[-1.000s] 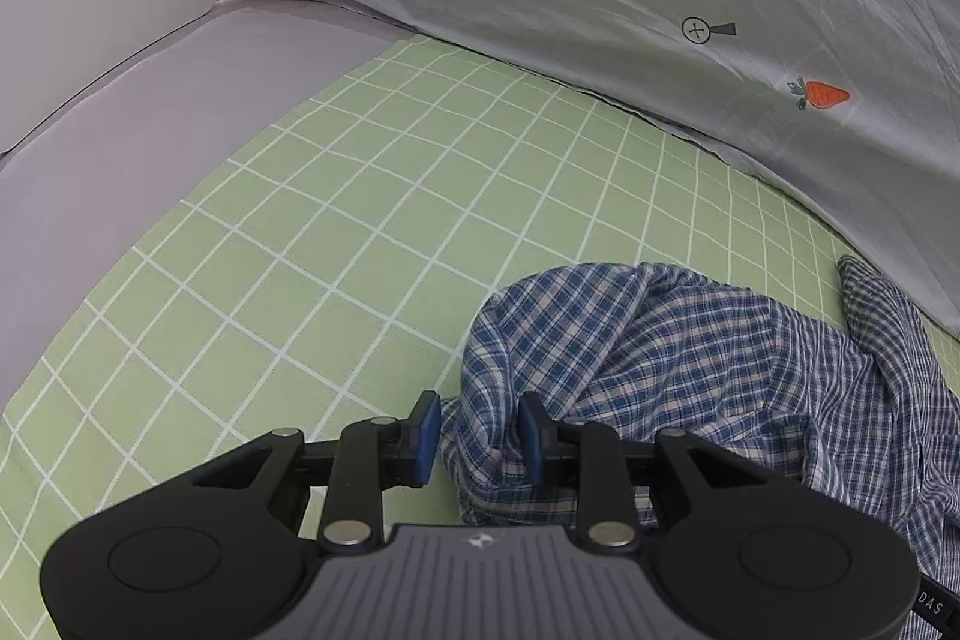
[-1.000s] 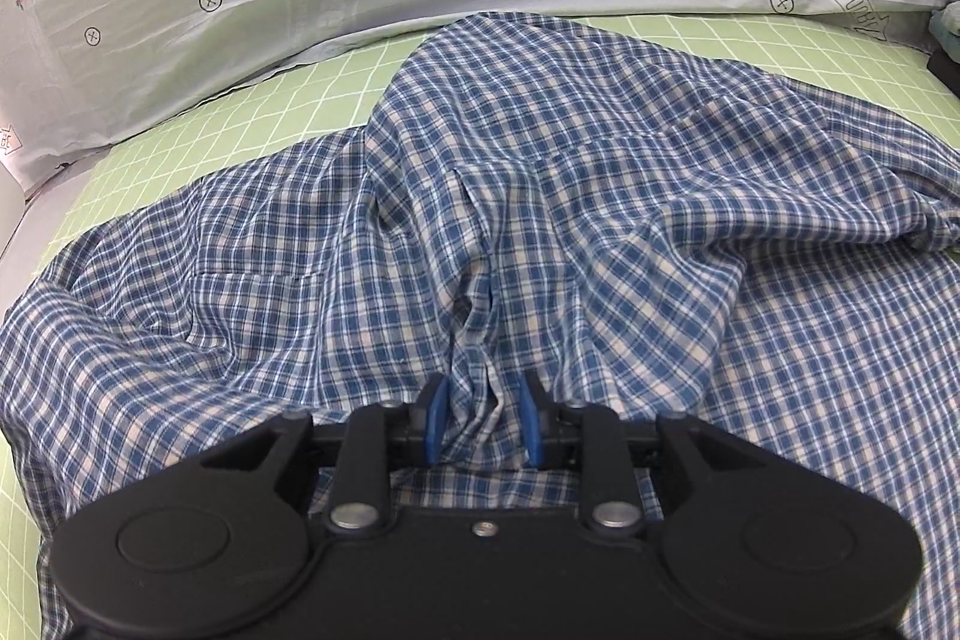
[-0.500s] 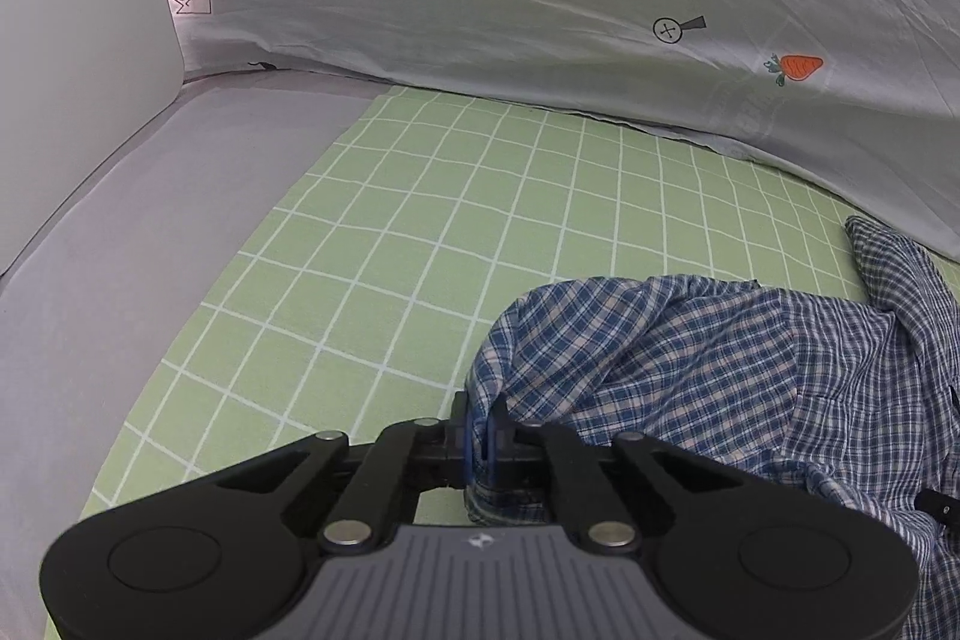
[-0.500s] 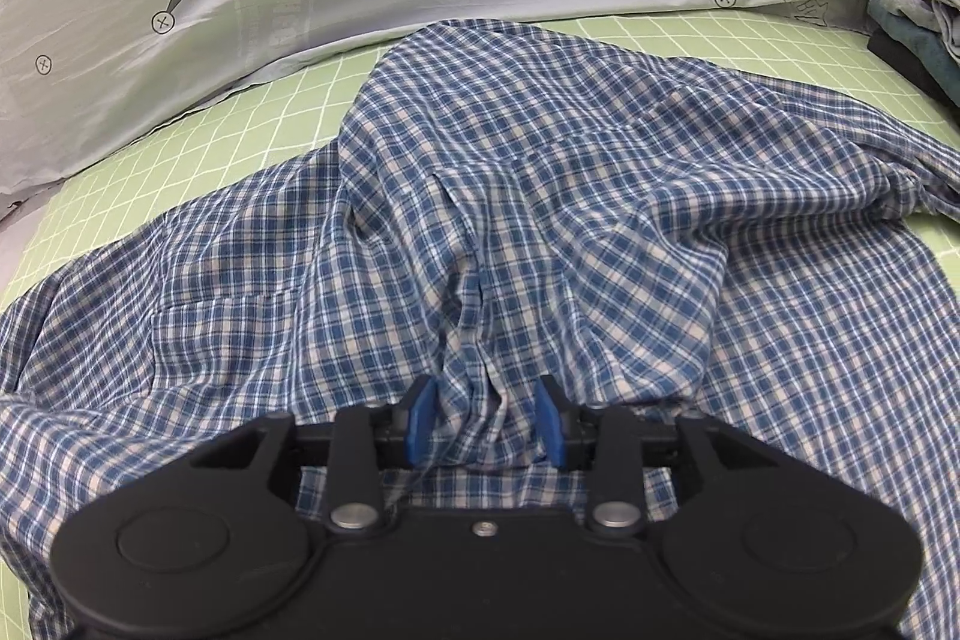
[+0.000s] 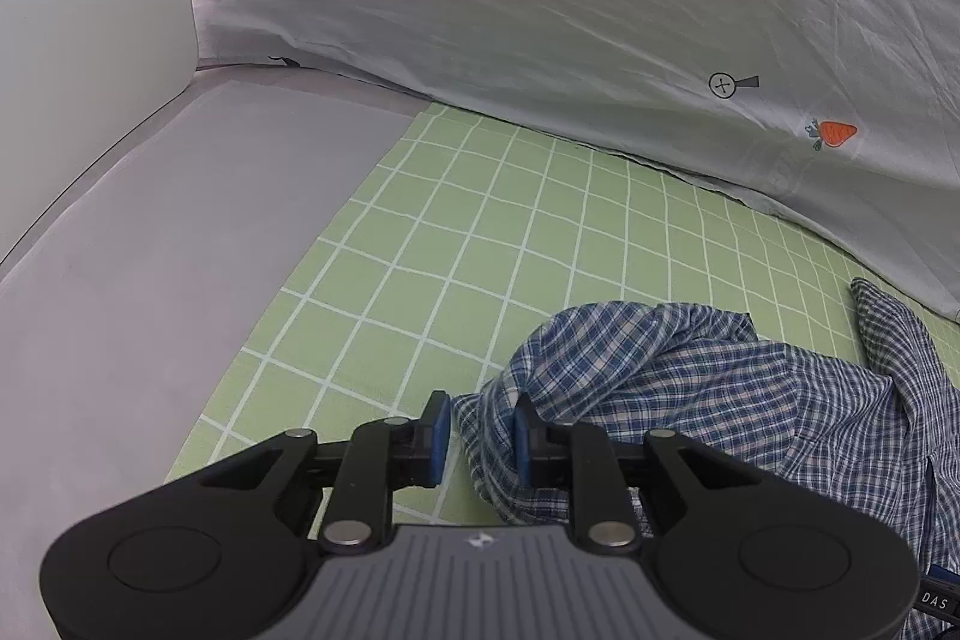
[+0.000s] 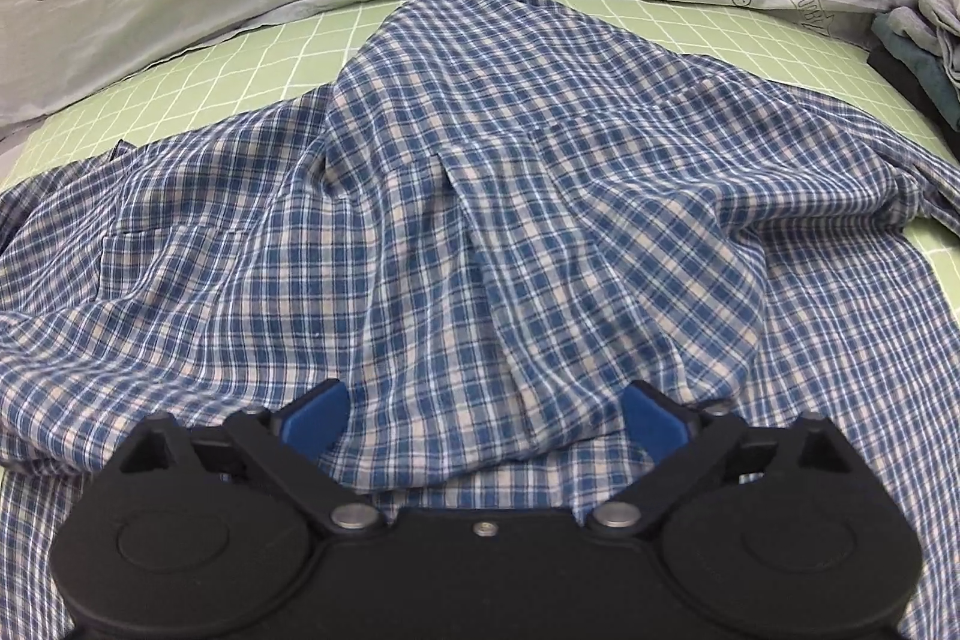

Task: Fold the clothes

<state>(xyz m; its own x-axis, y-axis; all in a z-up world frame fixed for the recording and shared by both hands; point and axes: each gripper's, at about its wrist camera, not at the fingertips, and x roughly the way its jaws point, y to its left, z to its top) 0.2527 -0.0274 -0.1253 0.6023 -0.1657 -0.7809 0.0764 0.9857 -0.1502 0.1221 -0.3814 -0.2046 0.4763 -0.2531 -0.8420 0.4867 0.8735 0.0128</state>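
Observation:
A blue and white checked shirt (image 6: 480,196) lies crumpled on a green grid sheet (image 5: 480,244). In the right wrist view it fills most of the frame, humped in the middle. My right gripper (image 6: 486,415) is wide open, its blue pads on either side of a fold that rests between them. In the left wrist view the shirt's bunched edge (image 5: 648,358) lies at the lower right. My left gripper (image 5: 477,439) is open, with a fold of the shirt's edge lying loose between its blue pads.
A grey printed sheet (image 5: 600,40) with arrows and carrots rises behind the green sheet. A bare grey surface (image 5: 150,250) lies to the left, with a white wall beyond. A pile of other clothes (image 6: 924,34) sits at the far right.
Both grippers have opened. The left was shut on the shirt's edge half a second ago and has let it go. The right has spread wide apart over the fold.

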